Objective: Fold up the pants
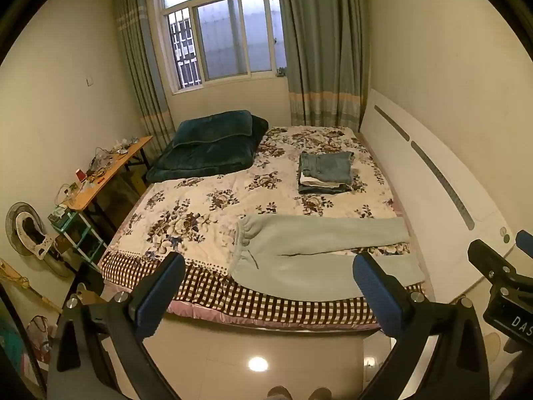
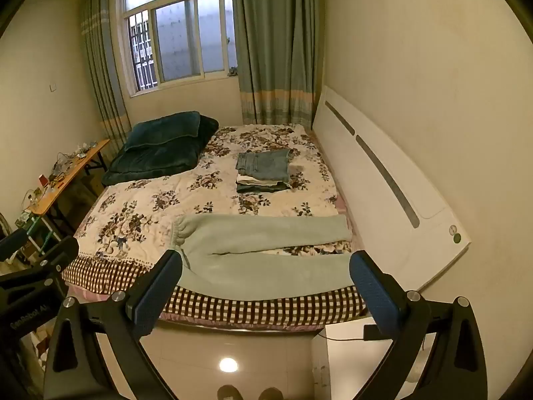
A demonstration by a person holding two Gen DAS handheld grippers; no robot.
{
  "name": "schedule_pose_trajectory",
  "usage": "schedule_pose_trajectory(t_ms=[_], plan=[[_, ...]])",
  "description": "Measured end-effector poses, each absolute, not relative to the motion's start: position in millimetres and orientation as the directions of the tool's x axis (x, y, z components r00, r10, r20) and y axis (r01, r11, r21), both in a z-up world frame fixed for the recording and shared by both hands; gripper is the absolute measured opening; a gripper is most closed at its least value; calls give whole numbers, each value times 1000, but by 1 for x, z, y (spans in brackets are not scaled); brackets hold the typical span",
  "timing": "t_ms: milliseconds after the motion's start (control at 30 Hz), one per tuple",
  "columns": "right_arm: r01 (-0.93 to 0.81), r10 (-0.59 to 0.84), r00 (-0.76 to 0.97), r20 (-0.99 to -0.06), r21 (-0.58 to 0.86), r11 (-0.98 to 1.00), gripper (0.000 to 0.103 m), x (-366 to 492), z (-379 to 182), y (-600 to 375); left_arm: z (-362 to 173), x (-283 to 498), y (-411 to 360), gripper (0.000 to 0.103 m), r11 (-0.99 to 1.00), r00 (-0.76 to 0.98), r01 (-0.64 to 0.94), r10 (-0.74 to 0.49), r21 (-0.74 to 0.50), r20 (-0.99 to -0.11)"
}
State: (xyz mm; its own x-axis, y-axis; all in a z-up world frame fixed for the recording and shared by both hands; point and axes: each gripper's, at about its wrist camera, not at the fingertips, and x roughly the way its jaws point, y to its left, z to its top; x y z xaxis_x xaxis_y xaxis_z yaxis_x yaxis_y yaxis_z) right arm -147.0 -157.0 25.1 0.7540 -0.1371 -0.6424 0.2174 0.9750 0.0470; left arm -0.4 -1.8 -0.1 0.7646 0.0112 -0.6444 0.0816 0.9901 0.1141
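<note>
Pale green fleece pants [image 1: 319, 253] lie spread flat across the lower middle of the left wrist view, on the near edge of the bed [image 1: 206, 210]; their waistband sits toward the left and the two legs run to the right, slightly parted; at the far left of that frame a wooden counter [image 1: 110, 173] carries a clutter of cables and small things; a dark teal blanket [image 1: 206, 146] is heaped on the bed's upper left part; a stack of folded clothes [image 1: 324, 173] topped with denim rests right of centre, well apart from the pants; a white headboard [image 1: 433, 183] runs along the right wall; the left tool [image 1: 266, 286] hangs at the bottom of the frame with its blue pads wide apart and nothing between them, short of the bed; in the right wrist view the right tool [image 2: 265, 283] stands likewise wide and empty at the bottom, the pants [image 2: 266, 260] lying beyond it in the lower middle.
</note>
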Motion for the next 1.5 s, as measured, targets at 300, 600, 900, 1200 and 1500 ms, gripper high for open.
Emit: schedule_pose_trajectory(t_ms=[300, 600, 900, 1200, 1500], plan=[[217, -134, 754, -643, 53, 975, 102, -147, 24, -159, 0, 0, -1, 103, 992, 761, 78, 3, 95, -649], [226, -139, 739, -659, 48, 973, 102, -147, 20, -153, -3, -3, 0, 103, 992, 757, 84, -4, 91, -653], [225, -135, 736, -664, 52, 973, 102, -152, 11, -150, 3, -8, -2, 103, 990, 754, 103, -15, 96, -656], [224, -125, 730, -672, 62, 973, 102, -152, 14, -152, 7, -8, -4, 103, 990, 748, 113, -29, 84, -663], [234, -131, 734, -667, 67, 970, 102, -156, 19, -160, 13, -11, -2, 103, 990, 751, 117, -33, 84, -660]])
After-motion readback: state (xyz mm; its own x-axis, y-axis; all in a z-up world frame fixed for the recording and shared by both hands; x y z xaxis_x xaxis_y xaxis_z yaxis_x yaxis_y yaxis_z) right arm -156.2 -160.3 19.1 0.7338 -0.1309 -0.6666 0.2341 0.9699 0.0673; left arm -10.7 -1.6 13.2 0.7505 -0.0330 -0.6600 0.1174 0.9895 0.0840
